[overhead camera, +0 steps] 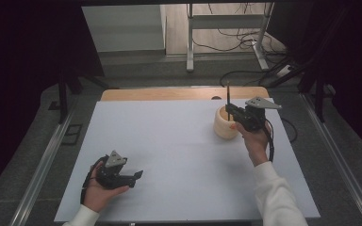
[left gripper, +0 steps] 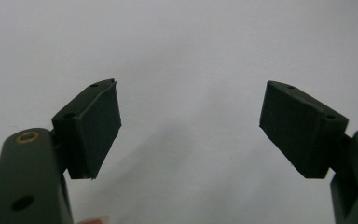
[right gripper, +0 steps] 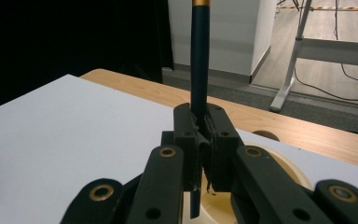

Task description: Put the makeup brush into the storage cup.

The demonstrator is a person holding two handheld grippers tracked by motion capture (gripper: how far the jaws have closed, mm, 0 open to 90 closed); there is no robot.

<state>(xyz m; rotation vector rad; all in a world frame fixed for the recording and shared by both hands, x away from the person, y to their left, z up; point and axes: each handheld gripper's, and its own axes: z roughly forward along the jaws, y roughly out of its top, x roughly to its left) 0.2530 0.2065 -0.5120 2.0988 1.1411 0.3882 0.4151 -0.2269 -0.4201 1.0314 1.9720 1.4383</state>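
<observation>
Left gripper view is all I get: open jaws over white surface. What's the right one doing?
Observer: The right gripper is shut on a dark pen, held upright.
Operator: Over what?
Observer: Over a cream cup at the white board's far right side; the pen's lower end points into it.
Operator: And my gripper?
Observer: The left gripper is at the near left, low over the board, far from the cup.

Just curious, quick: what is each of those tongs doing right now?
Left tongs: open, holding nothing, low over the white table.
Right tongs: shut on a dark pen, upright over the cup.
</observation>
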